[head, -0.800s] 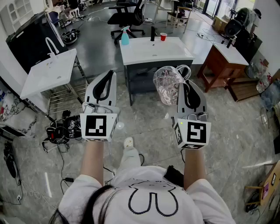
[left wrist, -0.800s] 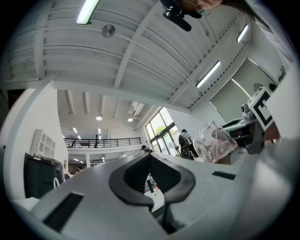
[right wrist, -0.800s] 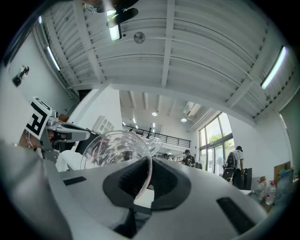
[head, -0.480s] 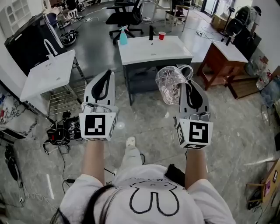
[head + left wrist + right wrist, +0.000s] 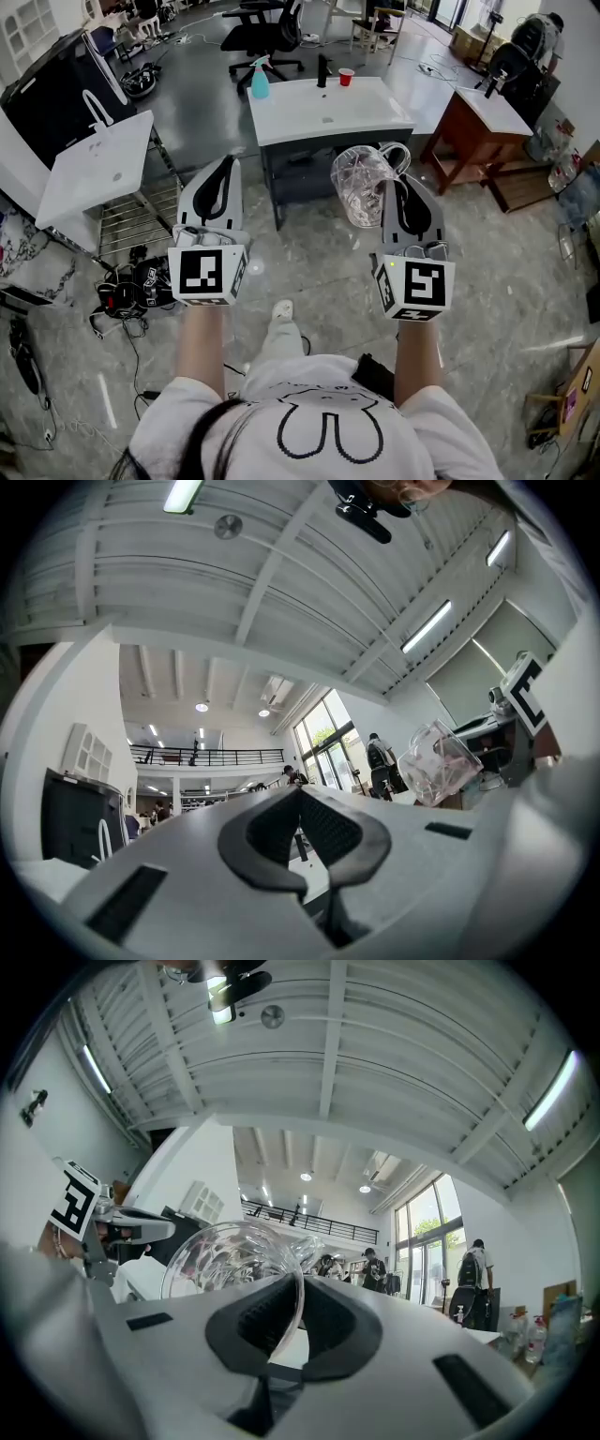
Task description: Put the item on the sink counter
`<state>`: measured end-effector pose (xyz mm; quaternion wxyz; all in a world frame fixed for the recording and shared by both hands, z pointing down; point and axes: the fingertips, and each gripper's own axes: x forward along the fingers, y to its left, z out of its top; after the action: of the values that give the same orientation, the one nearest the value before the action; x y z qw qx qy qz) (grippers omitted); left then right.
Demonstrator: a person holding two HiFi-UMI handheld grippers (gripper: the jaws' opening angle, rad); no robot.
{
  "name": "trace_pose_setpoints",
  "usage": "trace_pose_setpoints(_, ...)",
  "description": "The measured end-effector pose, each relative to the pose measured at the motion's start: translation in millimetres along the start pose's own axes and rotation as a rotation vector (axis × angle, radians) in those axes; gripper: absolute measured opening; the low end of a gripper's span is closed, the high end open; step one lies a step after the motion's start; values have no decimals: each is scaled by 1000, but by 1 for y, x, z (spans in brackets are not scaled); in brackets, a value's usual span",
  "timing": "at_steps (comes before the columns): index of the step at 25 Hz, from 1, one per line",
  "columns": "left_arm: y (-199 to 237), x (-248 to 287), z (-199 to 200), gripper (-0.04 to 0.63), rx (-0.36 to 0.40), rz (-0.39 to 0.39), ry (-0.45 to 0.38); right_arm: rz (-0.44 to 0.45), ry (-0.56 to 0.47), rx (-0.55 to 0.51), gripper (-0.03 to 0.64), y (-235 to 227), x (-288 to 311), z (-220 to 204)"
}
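Observation:
A clear glass pitcher with a handle hangs in the air in front of me, and my right gripper is shut on its rim. In the right gripper view the pitcher's rim passes between the two dark pads. My left gripper is shut and holds nothing; its pads meet in the left gripper view, where the pitcher shows at the right. The white sink counter stands ahead on the floor, beyond both grippers, with a black tap.
On the counter's back edge stand a teal spray bottle and a red cup. A second white sink unit is at the left, a brown wooden cabinet at the right, office chairs behind. Cables lie on the floor.
The counter has drifted slightly left and down in the head view. Both grippers and the pitcher keep their places before me.

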<state>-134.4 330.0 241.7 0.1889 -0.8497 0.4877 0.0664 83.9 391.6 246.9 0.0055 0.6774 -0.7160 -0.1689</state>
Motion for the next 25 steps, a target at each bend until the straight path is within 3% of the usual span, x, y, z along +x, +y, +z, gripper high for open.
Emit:
trace_pose_setpoints(15,73,129,-64,11,-39,-2,16,14,62,10,38,-1,157,-41)
trace_pose_setpoints(25,135,214,-106,11,-30,-26,13,-31,71,31,38,4,263,-62)
